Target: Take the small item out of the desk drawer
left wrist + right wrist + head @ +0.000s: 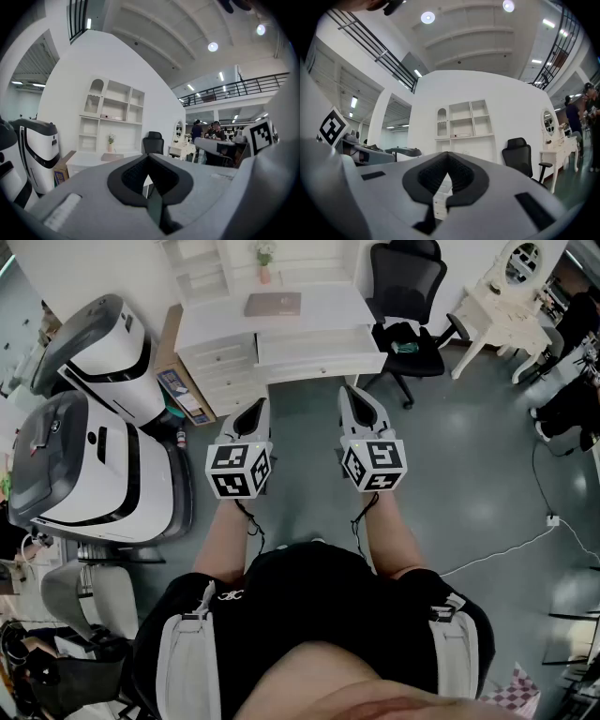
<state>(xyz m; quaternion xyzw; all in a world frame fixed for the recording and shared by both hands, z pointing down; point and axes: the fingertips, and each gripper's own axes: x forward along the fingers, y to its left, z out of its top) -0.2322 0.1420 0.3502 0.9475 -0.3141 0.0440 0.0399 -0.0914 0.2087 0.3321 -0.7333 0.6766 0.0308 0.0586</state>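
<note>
**Open grey floor before a white desk**

Bare floor runs up to the desk (328, 307). The left gripper (255, 409) and right gripper (354, 396) are both closed and empty, held level side by side, likely for the approach. The small item is unseen, presumably inside a drawer (223, 360). A black chair (409, 292) crowds the desk's right edge.
</note>
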